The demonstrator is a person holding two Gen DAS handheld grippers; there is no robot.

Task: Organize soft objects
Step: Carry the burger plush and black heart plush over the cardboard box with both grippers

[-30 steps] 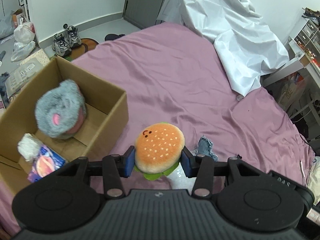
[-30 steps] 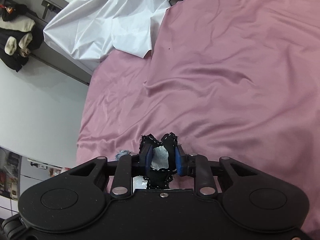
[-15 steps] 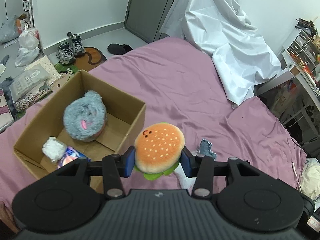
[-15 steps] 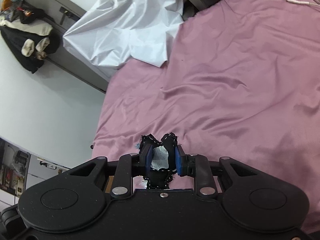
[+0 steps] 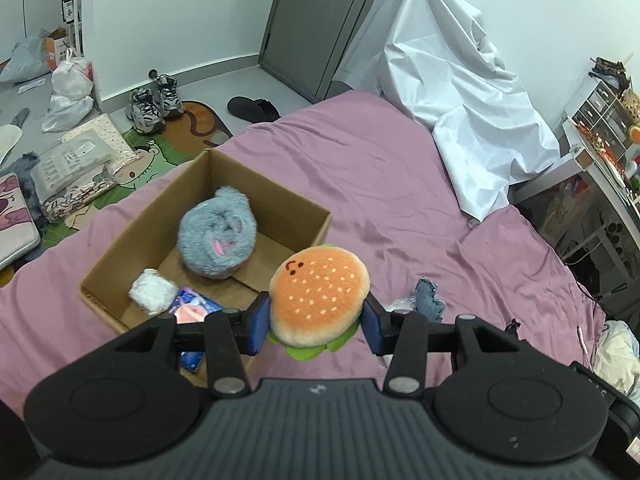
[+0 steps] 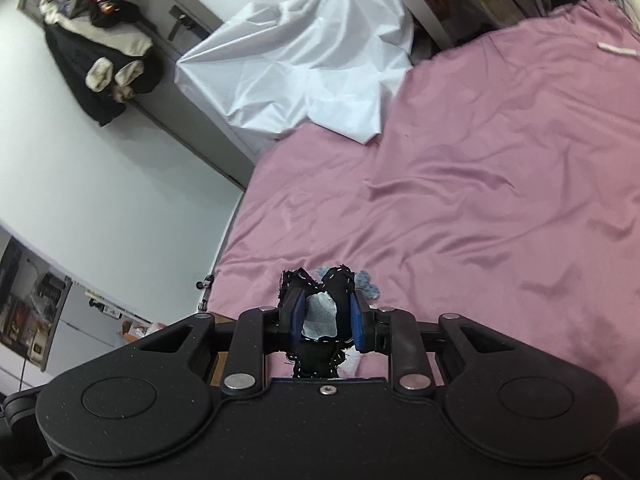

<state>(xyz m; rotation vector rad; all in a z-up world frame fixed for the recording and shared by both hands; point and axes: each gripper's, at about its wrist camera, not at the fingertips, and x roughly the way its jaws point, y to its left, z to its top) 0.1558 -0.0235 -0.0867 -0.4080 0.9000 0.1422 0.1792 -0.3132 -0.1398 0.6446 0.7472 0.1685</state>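
My left gripper (image 5: 314, 322) is shut on a burger plush (image 5: 318, 294) and holds it above the purple bed, just right of an open cardboard box (image 5: 128, 236). The box holds a grey fluffy plush (image 5: 216, 238), a small white fluffy thing (image 5: 152, 292) and a blue-pink packet (image 5: 192, 304). A blue-grey soft piece (image 5: 428, 294) lies on the bed right of the burger; it also shows in the right wrist view (image 6: 366, 282). My right gripper (image 6: 324, 320) is shut on a black stitched soft toy (image 6: 320, 308) with a pale patch, held above the bed.
A white sheet (image 5: 468, 92) is draped at the bed's far end. Shoes (image 5: 154, 98), bags and packets lie on the floor left of the bed. A desk with drawers (image 5: 600, 128) stands at the right. Dark clothes (image 6: 104, 56) hang on the wall.
Both grippers have risen and pulled back from the bed, each keeping its toy. The box now looks farther and more fully in the left wrist view.
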